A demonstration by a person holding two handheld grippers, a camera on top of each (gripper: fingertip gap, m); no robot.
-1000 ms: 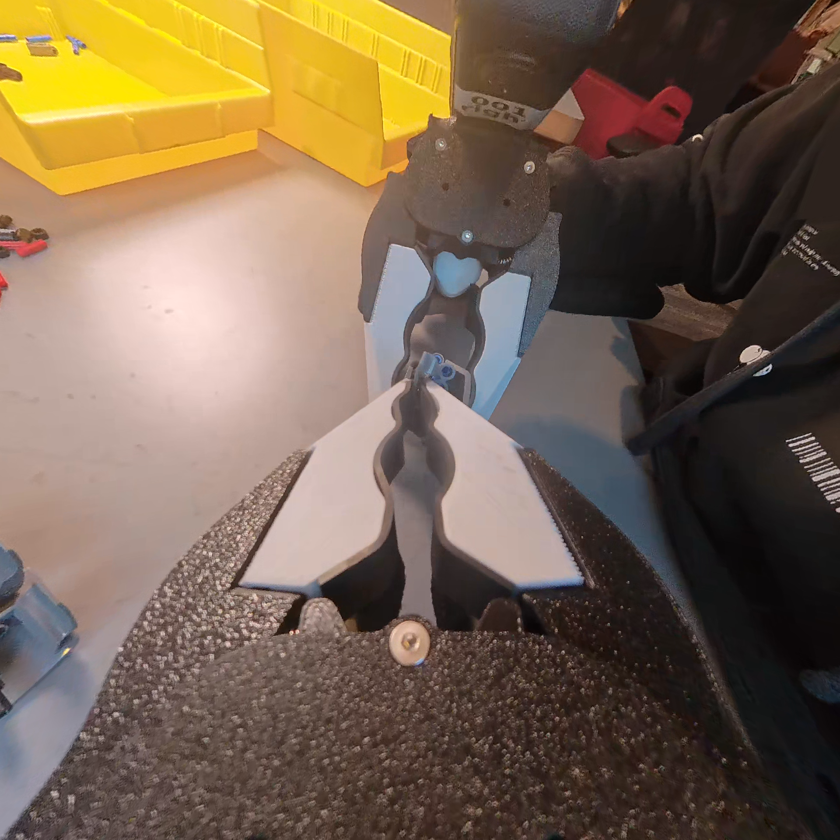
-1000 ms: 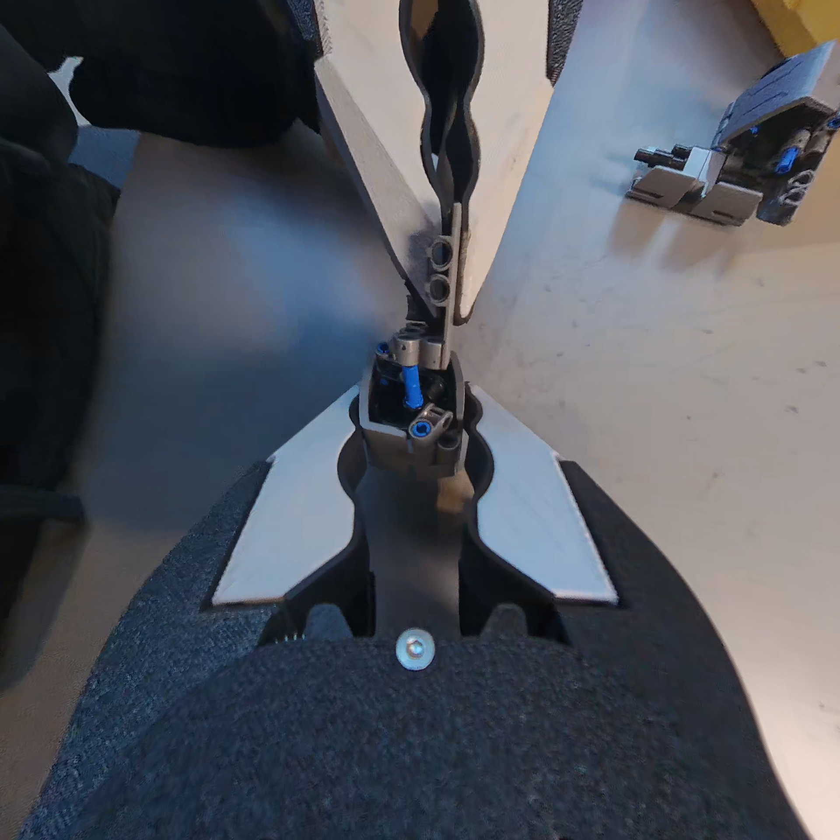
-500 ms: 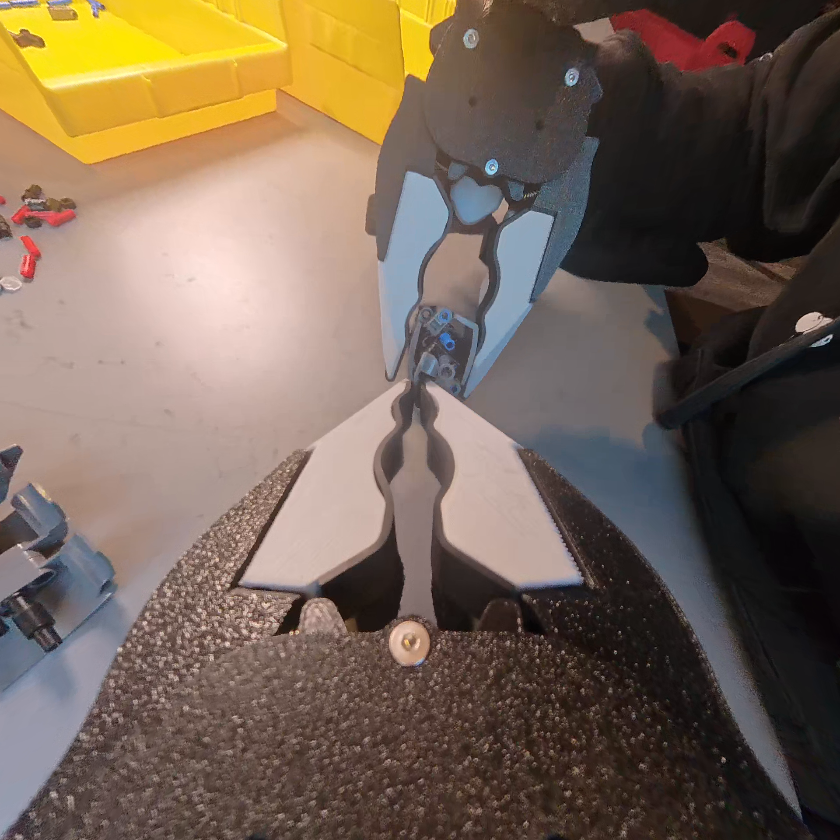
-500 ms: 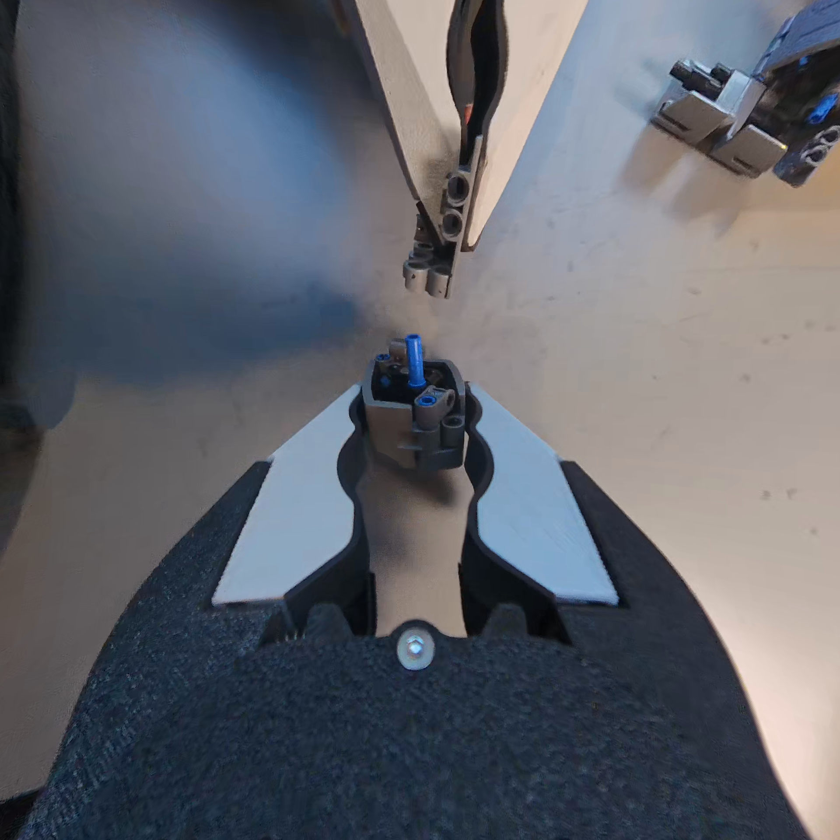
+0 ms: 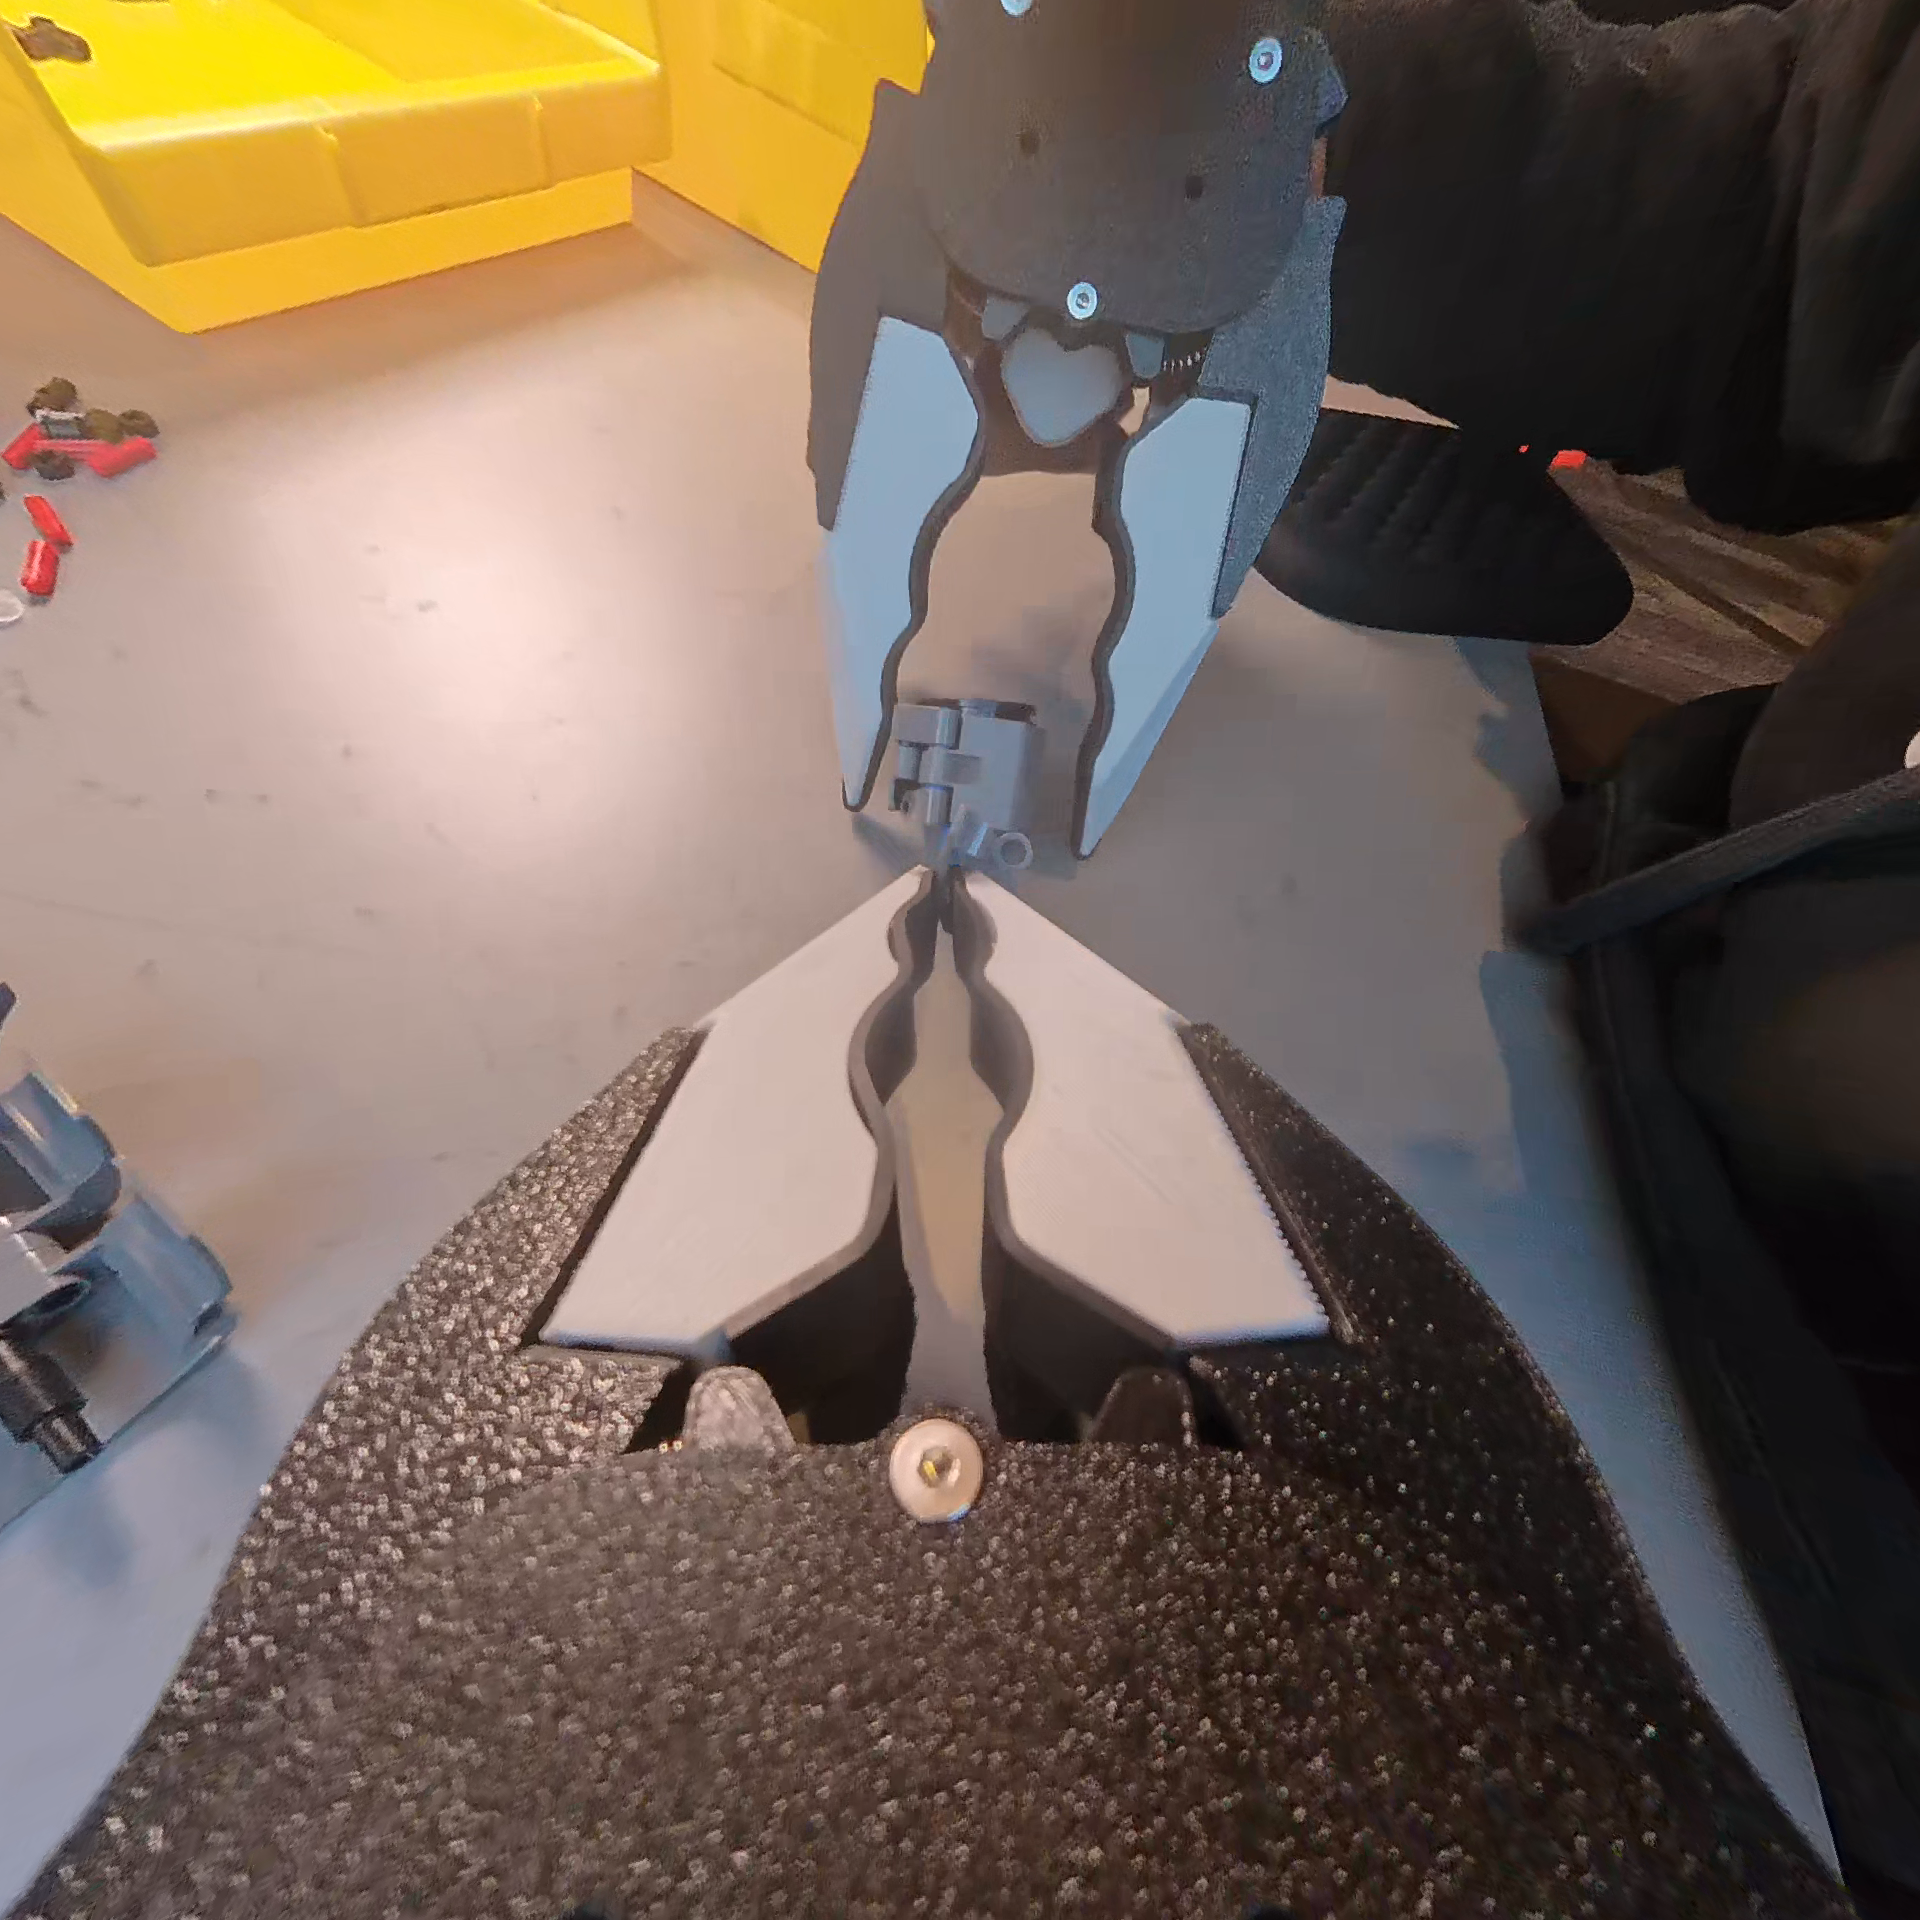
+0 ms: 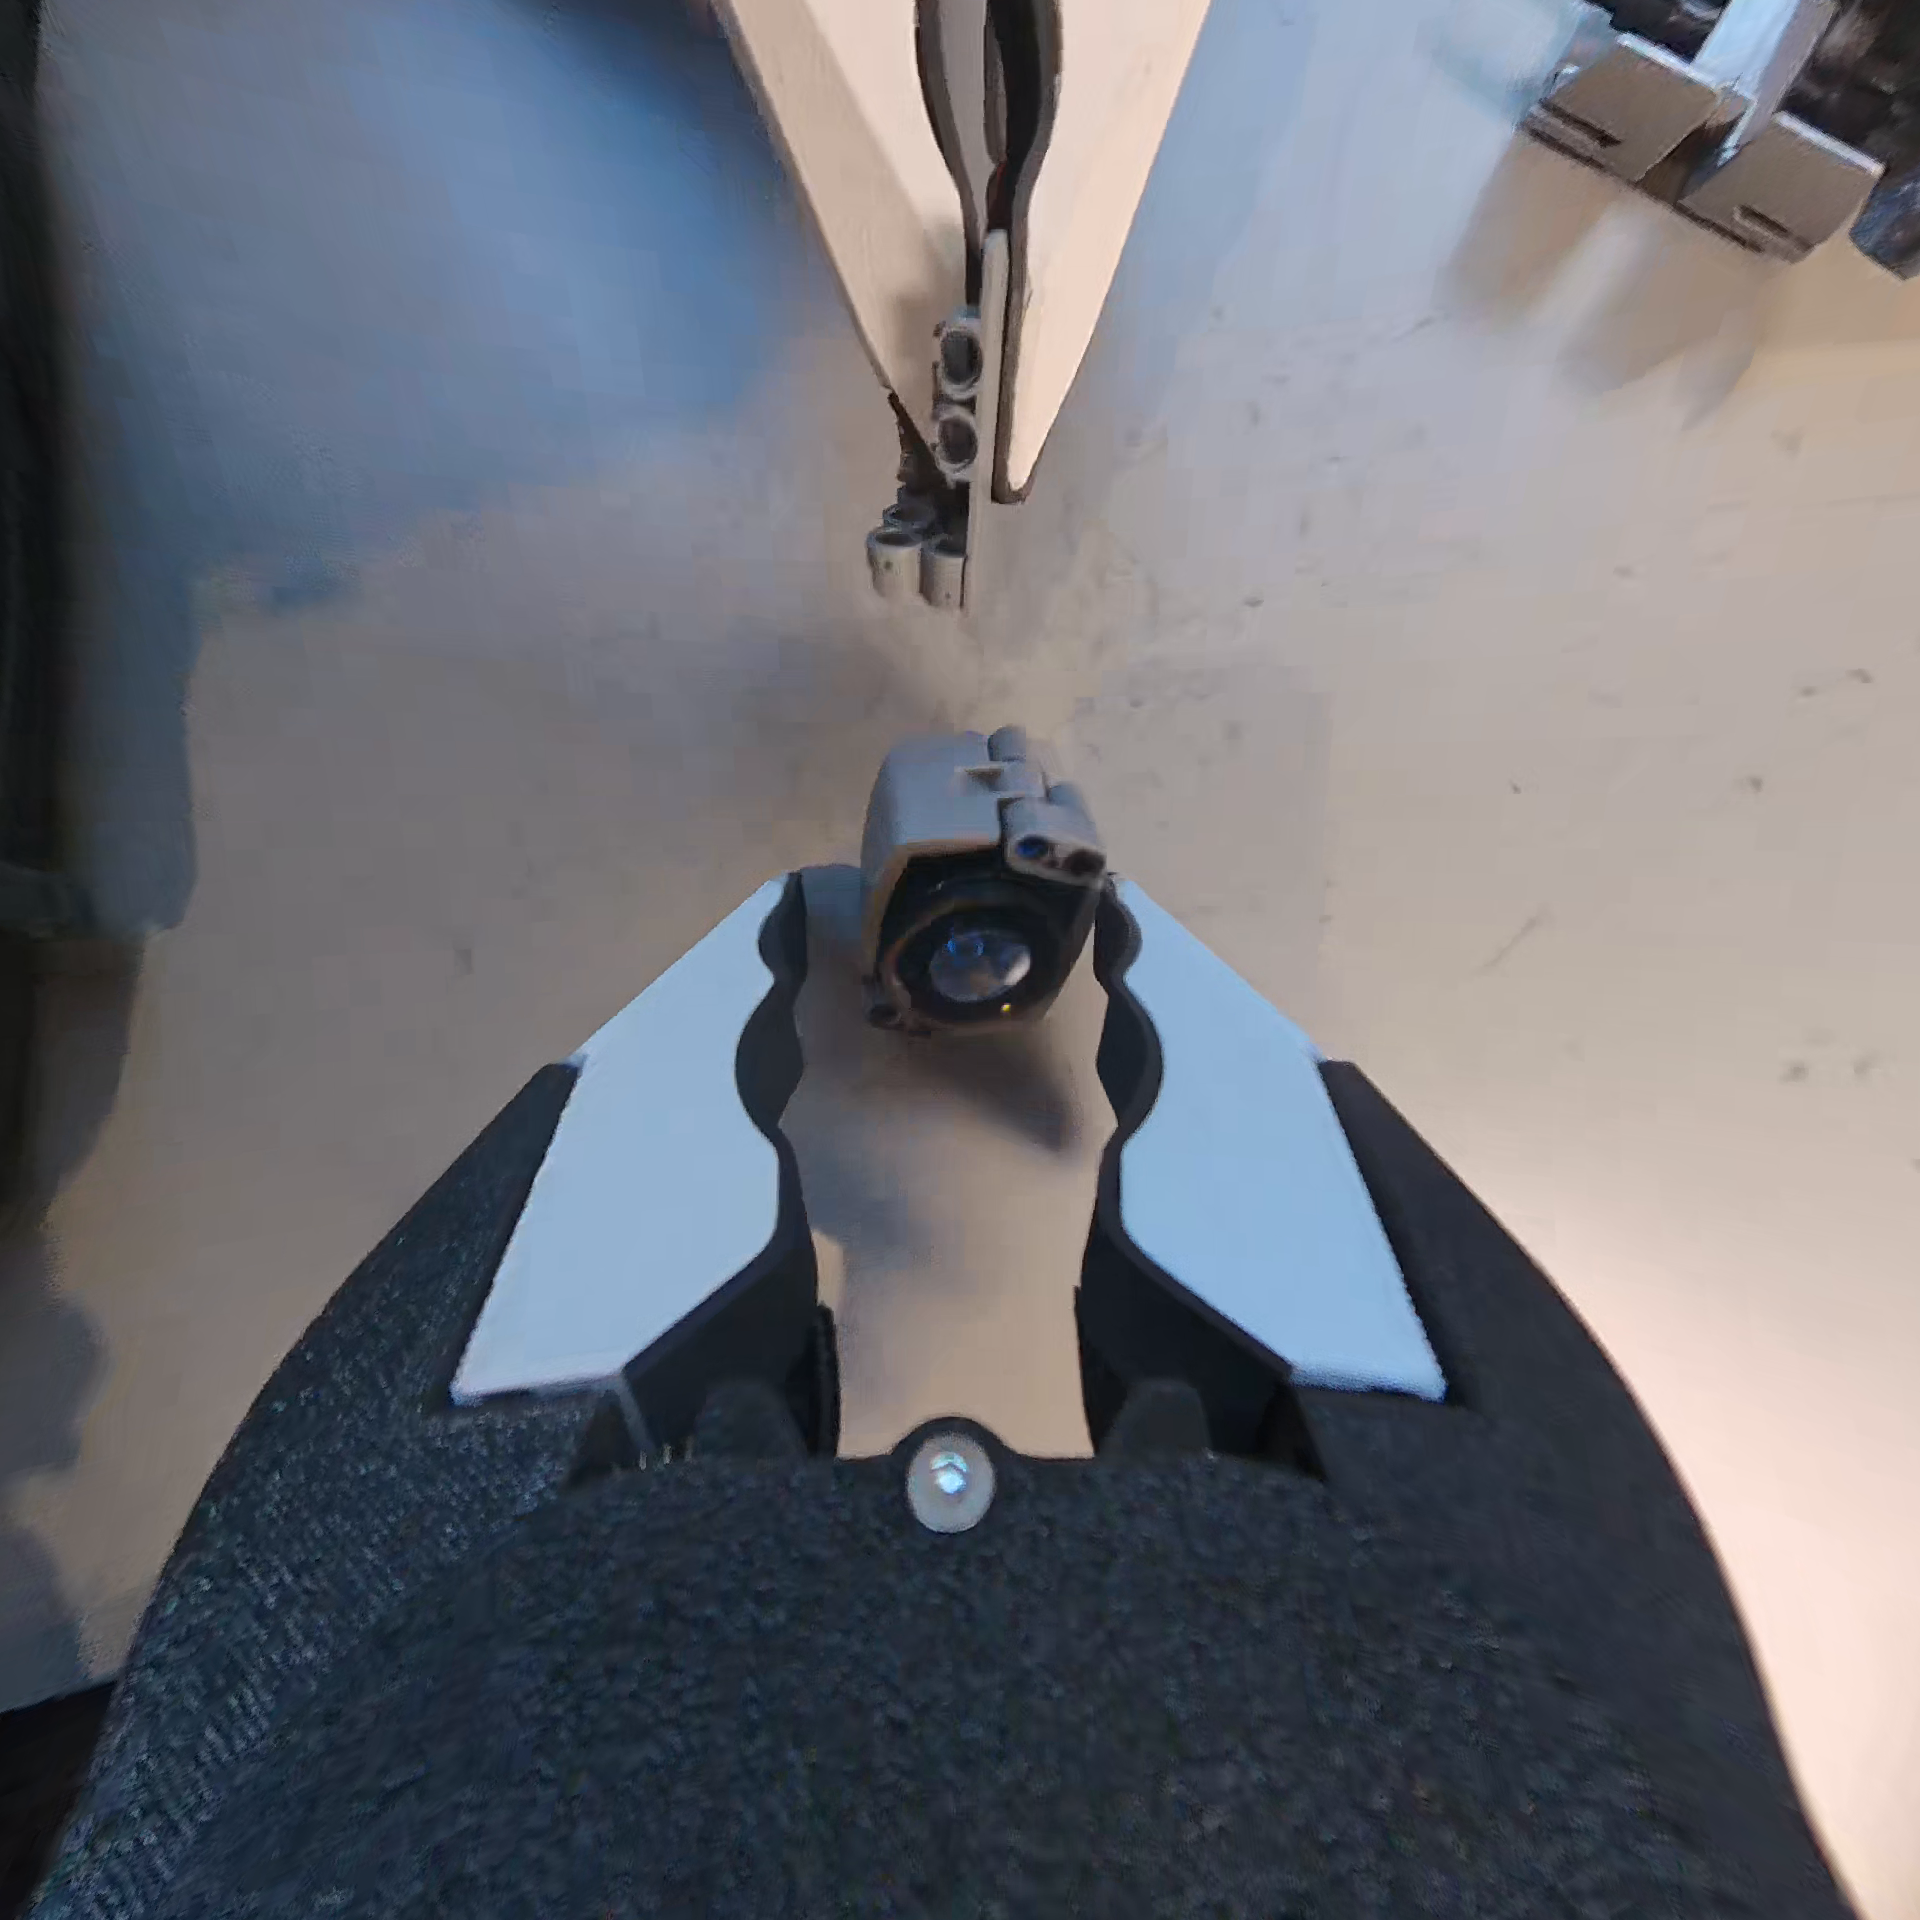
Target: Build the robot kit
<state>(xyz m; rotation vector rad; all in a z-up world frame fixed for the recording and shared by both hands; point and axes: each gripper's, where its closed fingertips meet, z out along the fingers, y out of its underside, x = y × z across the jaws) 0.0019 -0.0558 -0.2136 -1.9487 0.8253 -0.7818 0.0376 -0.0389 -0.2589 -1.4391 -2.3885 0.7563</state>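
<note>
My left gripper [image 5: 940, 883] is shut on a small grey pin-hole connector [image 5: 982, 842], held just above the grey table [image 5: 416, 727]. The connector [image 6: 935, 540] sticks out past the left gripper's tips [image 6: 971, 457] in the right wrist view. My right gripper [image 6: 951, 899] is open and faces the left one. A grey block assembly [image 6: 977, 894] with a round dark lens-like face lies on the table between its fingertips, a gap showing on one side. The left wrist view shows the right gripper [image 5: 971, 826] around that block [image 5: 966, 748], held by a black-gloved hand.
Yellow bins [image 5: 364, 156] stand at the back left. Small red and dark pieces [image 5: 78, 447] lie at the left. A larger grey assembly [image 5: 62, 1299] sits at the left edge, also in the right wrist view [image 6: 1714, 135]. A person's black sleeve [image 5: 1610, 208] fills the right. The gap from one gripper's tips to the other's is roughly 7 cm.
The two grippers drew apart, separating the connector from the block. My right gripper then opened and the block turned over and now lies on the table. My left gripper stayed shut.
</note>
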